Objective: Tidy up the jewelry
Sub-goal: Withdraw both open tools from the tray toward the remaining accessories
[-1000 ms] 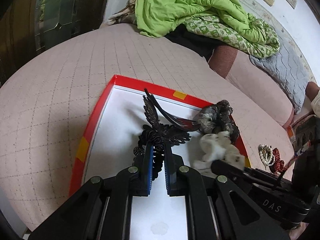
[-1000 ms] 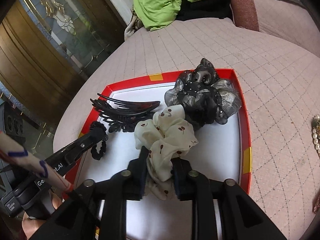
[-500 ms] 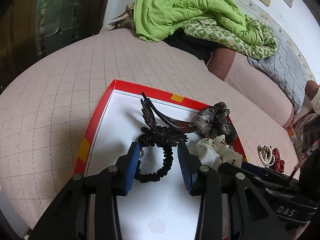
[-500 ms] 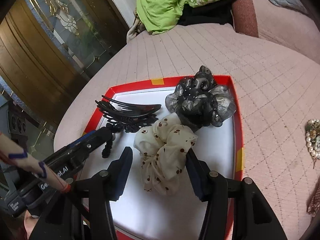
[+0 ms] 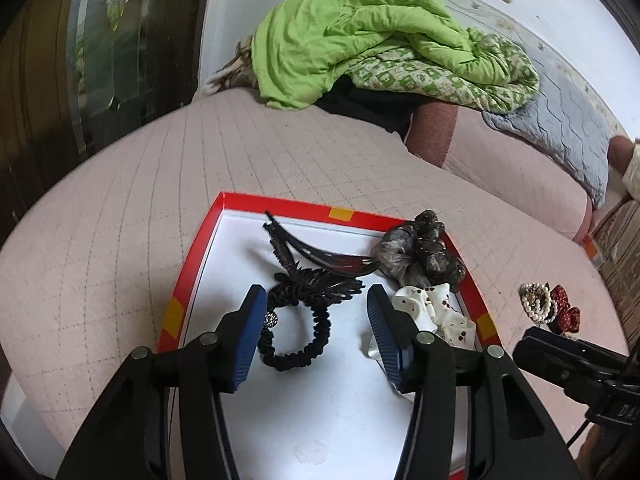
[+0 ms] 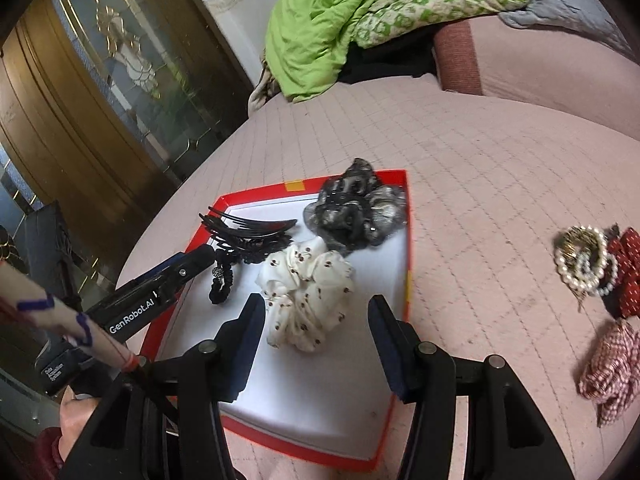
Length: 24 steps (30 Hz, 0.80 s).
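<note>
My left gripper [image 5: 313,330] hangs released, jaws wide around the black tie [image 5: 296,334] lying on the tray [image 5: 188,280] near its left edge, touching neither pad. My right gripper [image 6: 316,344] is also released, straddling the white scrunchie [image 6: 306,292] at the tray's middle. The comb clip [image 6: 248,232] and grey scrunchie [image 6: 354,210] sit toward the far edge. On the bed [image 6: 480,160], right of the tray, pearls [image 6: 584,260] overlap red pieces I can't identify; the frame edge cuts them.

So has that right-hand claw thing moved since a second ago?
Yes. The right gripper let go of the cream scrunchie and backed away toward the red tray's near edge, its jaws now open.
</note>
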{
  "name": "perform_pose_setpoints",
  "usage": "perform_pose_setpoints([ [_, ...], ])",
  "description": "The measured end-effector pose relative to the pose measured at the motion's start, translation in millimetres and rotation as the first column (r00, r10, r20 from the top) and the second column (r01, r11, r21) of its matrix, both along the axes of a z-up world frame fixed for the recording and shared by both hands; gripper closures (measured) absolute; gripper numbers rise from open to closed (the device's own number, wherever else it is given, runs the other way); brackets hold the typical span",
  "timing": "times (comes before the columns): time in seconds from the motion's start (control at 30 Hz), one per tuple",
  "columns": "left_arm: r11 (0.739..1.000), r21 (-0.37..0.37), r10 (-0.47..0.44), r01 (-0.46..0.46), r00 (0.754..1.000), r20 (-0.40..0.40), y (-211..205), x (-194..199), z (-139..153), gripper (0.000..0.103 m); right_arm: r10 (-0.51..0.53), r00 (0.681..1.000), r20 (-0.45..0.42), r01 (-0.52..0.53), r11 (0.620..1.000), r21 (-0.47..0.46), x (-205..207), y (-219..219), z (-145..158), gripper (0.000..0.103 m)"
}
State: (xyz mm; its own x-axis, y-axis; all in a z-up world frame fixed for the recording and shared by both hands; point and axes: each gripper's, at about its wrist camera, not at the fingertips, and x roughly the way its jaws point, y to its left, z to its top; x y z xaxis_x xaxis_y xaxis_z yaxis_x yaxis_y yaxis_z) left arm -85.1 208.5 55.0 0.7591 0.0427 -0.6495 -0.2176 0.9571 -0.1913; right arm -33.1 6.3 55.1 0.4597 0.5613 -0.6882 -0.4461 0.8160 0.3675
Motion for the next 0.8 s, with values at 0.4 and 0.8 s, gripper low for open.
perform_pose_setpoints([
  [0.4,0.995,0.096,-0.041,0.039,0.999,0.019,-28.7,-0.3,5.5,0.043,-0.056,0.997,0.062,0.054,0.998,0.022,-18.8,-48.7,10.8,0.03],
  [0.8,0.983,0.157,-0.096,0.091,0.995,0.025,-65.7,1.2,6.7,0.043,-0.224,0.969,0.101,0.212,0.97,0.12,-25.2,-155.3,24.5,0.03],
])
